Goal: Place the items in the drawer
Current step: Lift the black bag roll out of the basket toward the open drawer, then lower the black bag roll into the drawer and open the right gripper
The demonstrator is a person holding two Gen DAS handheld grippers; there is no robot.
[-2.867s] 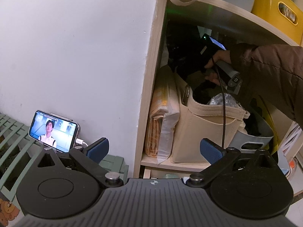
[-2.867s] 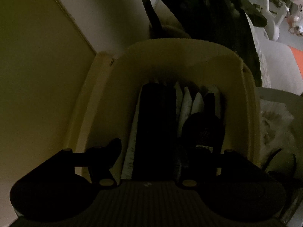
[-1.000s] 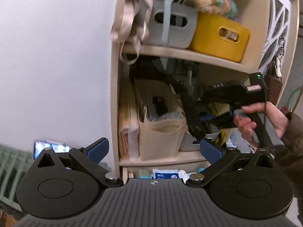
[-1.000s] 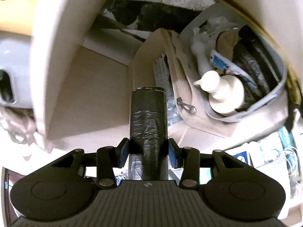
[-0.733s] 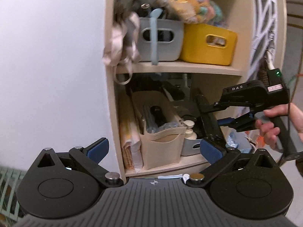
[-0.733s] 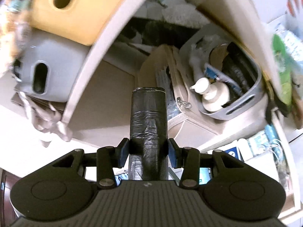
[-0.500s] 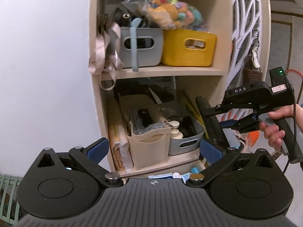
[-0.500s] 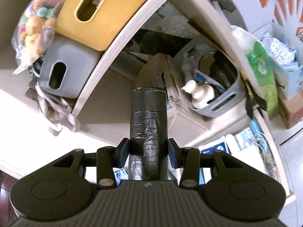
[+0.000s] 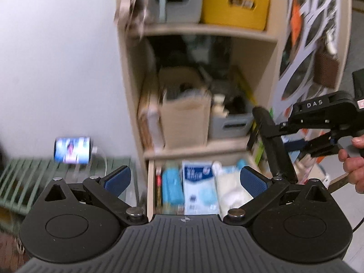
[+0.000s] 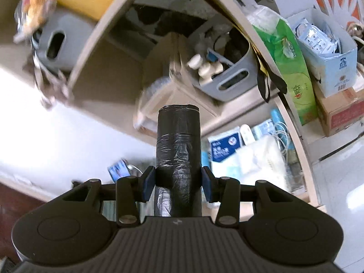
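Observation:
A black roll of plastic bags [image 10: 178,145] stands between the blue pads of my right gripper [image 10: 178,179], which is shut on it. The left wrist view shows the same roll [image 9: 273,145] held by the right gripper [image 9: 270,134] in a person's hand [image 9: 353,161], to the right of the shelf unit. Below the shelves the drawer [image 9: 150,186] stands pulled out, holding a white-and-blue packet [image 9: 199,186], a blue item [image 9: 171,186] and white cloth [image 9: 229,188]. My left gripper [image 9: 185,177] is open and holds nothing, hovering in front of the drawer.
The wooden shelf unit [image 9: 129,86] carries a grey bin [image 9: 179,2], a yellow bin [image 9: 236,6], a beige fabric box [image 9: 185,118] and a grey caddy [image 10: 229,77]. A phone [image 9: 72,150] stands against the white wall on a green rack. Tissue boxes [image 10: 327,52] sit right of the unit.
Both grippers have drawn back and sunk from the middle shelf, so the open drawer has come into view. The right gripper has kept its grip on the black roll.

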